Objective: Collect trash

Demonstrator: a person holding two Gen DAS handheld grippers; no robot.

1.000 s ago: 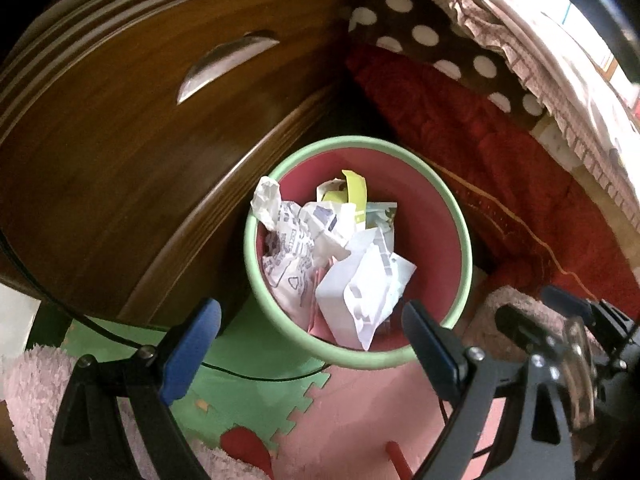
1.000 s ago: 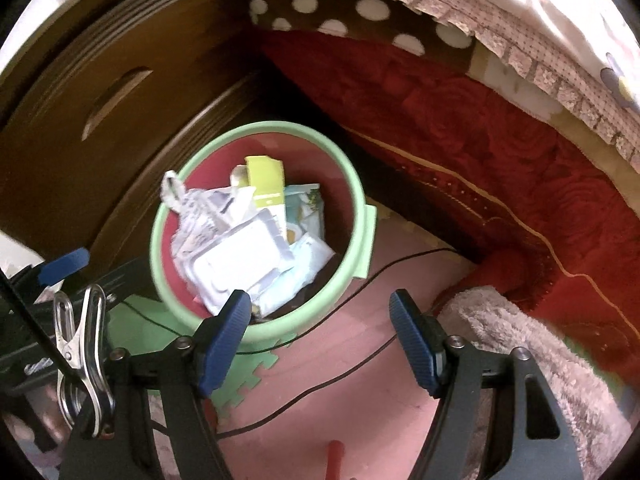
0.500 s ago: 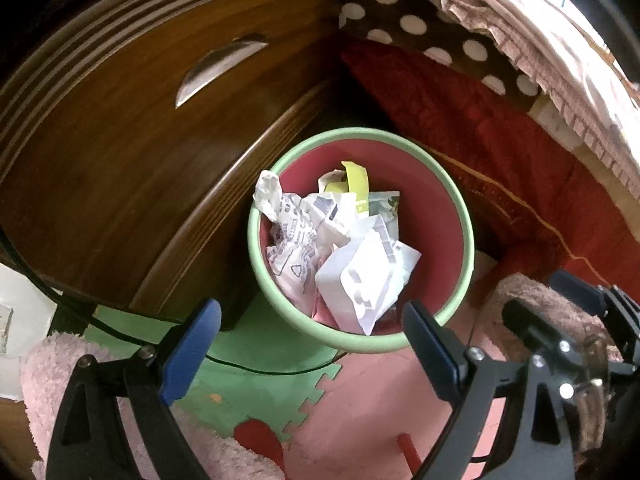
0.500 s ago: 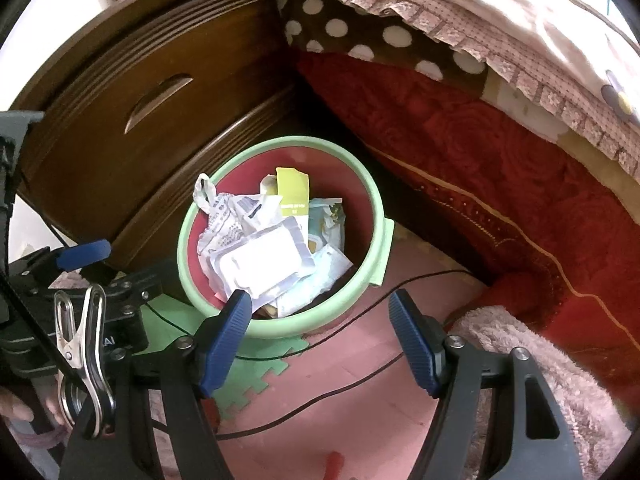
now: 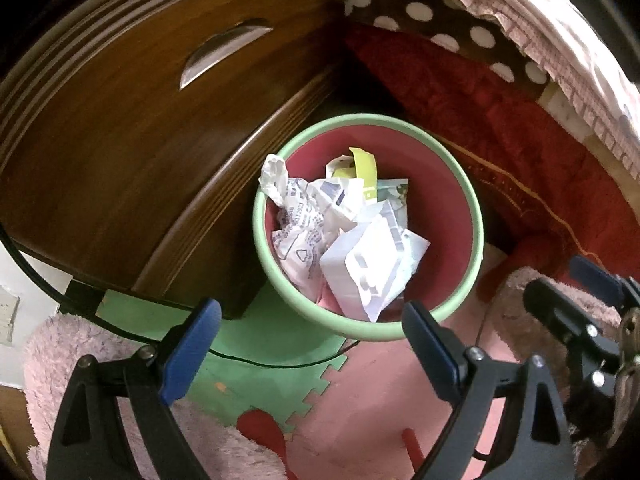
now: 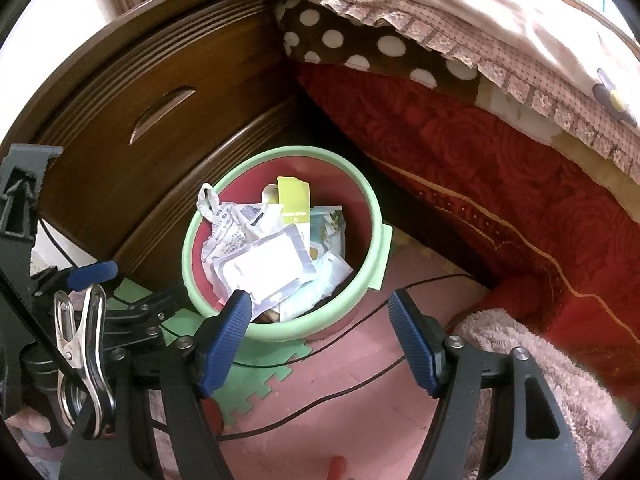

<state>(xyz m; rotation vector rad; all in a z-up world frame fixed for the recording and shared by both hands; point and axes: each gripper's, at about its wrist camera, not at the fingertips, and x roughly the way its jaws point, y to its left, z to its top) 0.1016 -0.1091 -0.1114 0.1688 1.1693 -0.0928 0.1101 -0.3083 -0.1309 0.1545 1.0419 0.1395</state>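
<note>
green-rimmed trash bin (image 6: 376, 240) just beyond both spread, empty claws (image 6: 320, 340) (image 5: 312, 348)

Dark wooden dresser (image 5: 132, 128), foam-mat floor (image 6: 360, 392), bed (image 6: 500, 128)

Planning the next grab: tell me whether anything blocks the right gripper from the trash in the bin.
Nothing visible does. The right gripper is open above the bin, whose trash lies uncovered.

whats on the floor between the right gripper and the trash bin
In the right wrist view, only foam floor mat crossed by thin black cables lies between the open right gripper and the trash bin.
</note>
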